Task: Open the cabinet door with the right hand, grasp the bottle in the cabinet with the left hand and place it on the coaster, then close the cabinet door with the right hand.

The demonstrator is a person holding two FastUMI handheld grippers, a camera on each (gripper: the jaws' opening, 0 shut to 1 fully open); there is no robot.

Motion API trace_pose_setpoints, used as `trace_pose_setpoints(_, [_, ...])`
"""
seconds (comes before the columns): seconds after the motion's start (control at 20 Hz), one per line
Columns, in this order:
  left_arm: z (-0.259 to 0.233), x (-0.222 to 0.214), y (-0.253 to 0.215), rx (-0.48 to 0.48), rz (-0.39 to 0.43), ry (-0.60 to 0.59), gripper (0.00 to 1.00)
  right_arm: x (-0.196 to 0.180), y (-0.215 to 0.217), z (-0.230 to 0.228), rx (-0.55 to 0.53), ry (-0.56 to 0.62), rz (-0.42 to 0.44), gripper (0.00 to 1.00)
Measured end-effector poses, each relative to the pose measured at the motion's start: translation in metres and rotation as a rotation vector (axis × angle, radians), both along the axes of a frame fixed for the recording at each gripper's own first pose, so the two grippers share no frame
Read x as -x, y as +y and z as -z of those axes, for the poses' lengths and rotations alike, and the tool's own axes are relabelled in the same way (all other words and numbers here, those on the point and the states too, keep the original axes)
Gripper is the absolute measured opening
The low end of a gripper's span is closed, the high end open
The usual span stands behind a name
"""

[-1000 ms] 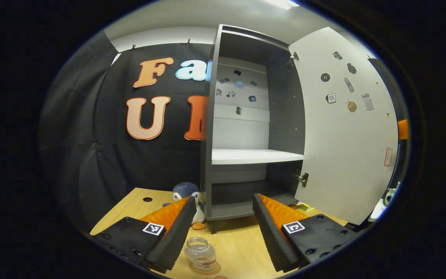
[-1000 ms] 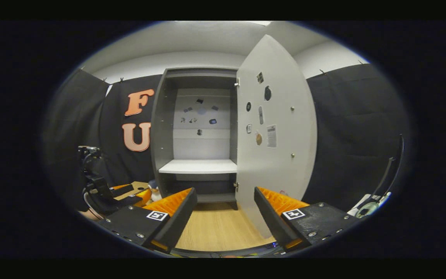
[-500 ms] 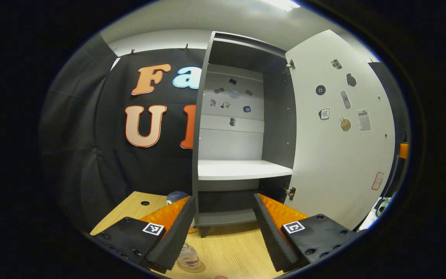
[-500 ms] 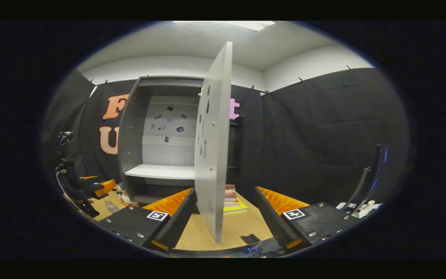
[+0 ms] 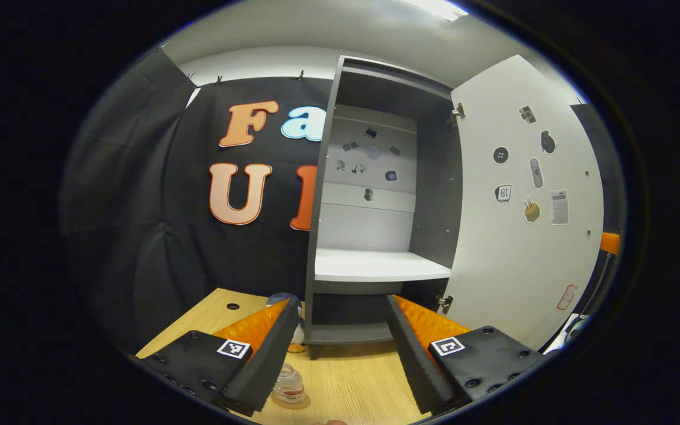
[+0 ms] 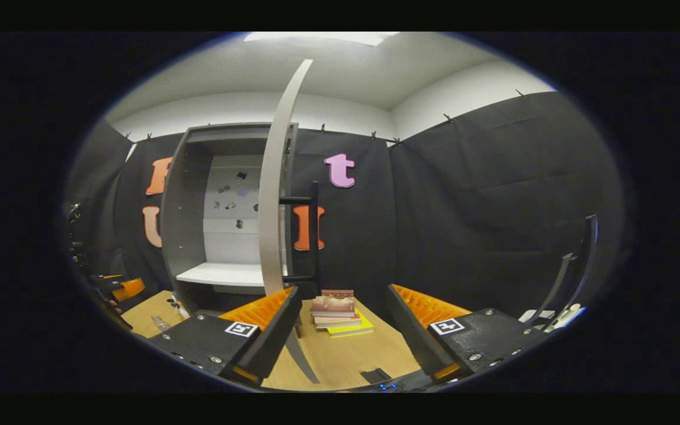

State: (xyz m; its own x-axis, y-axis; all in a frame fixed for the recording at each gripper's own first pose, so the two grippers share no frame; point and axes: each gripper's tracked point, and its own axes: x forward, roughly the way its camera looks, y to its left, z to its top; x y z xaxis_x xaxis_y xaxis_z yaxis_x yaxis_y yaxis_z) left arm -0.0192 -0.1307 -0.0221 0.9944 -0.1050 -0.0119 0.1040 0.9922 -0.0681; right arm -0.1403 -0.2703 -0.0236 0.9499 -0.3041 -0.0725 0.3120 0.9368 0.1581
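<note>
A tall dark grey cabinet point(image 5: 322, 195) with flat matt side panels stands on a pale wooden tabletop point(image 5: 352, 383). Its wide white cabinet door point(image 5: 523, 236), smooth and dotted with small stickers, is swung fully open to the right. In the right gripper view the door point(image 6: 272, 195) appears edge-on as a thin curved slab, with a black bar handle point(image 6: 313, 236) on its outer face. Inside, a bare white shelf point(image 5: 375, 265) crosses the cabinet.

Judging by this layout, the bottle step is finished and closing the door is the step in hand. The next move calls for the right gripper point(image 6: 340, 321) to reach the door's edge or handle and push it round on its hinges.

A small stack of books point(image 6: 335, 308) lies on the table beyond the door. A soft grey and white plush toy point(image 5: 296, 330) sits beside the cabinet's foot, mostly hidden behind a finger of the left gripper.

The small clear plastic bottle point(image 5: 288, 385), round and squat, stands upright on a thin round tan coaster point(image 5: 301, 404), at the bottom of the left gripper view, partly behind the finger.

The left gripper point(image 5: 340, 330) has its ribbed fingers spread wide and holds nothing. The right gripper is likewise spread apart and empty, apart from the door.
</note>
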Motion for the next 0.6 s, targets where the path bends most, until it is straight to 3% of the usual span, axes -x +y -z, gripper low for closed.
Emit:
trace_pose_setpoints(0.15, [-0.002,-0.004,0.011,-0.009,-0.024,-0.006,0.95,-0.001,0.007,0.000,0.007,0.001,-0.031,0.82])
trace_pose_setpoints(0.2, [-0.002,-0.005,0.014,-0.009,-0.028,-0.009,0.95,-0.001,0.010,-0.002,0.011,0.004,-0.046,0.87])
trace_pose_setpoints(0.35, [-0.005,-0.010,0.016,0.001,-0.013,-0.012,0.95,0.003,0.047,-0.008,0.001,-0.002,-0.119,0.87])
trace_pose_setpoints(0.6, [-0.006,-0.017,0.029,0.024,-0.010,-0.027,0.95,-0.033,0.108,-0.019,0.017,-0.024,-0.217,0.87])
